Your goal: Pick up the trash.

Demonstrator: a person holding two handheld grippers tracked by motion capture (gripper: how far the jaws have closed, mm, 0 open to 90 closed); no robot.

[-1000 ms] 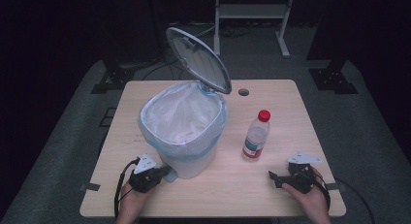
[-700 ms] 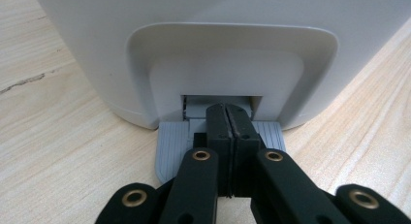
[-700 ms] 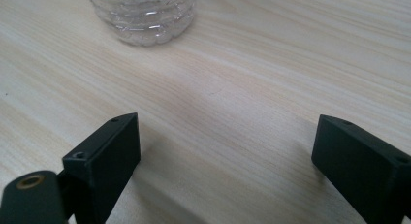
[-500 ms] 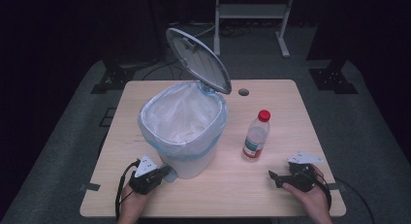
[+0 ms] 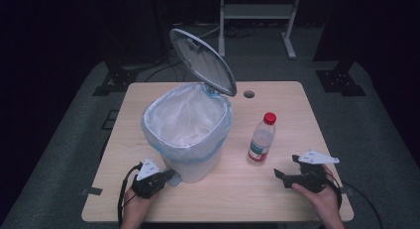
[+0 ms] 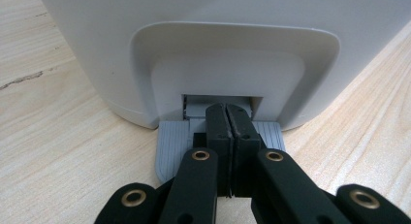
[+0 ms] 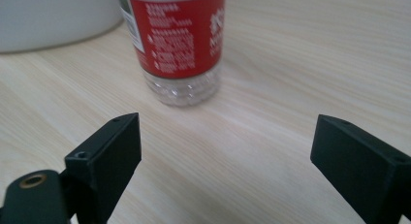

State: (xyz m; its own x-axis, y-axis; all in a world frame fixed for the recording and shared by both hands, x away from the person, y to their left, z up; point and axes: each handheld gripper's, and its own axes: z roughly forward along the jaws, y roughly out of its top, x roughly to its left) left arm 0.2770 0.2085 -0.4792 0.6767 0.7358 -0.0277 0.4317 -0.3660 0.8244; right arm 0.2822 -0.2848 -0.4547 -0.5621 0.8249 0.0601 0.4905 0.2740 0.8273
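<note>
My left hand-held gripper, clenched, presses the bin's grey pedal (lid up); my right hand-held gripper gapes before the bottle

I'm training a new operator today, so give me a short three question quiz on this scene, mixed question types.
1. True or false: the bin lid is up.
2. What does the left gripper press on? A) bottle cap B) pedal C) bin liner
3. Fill in: the bottle stands in front of the open ____ gripper.

Key: 1 true; 2 B; 3 right.
</note>
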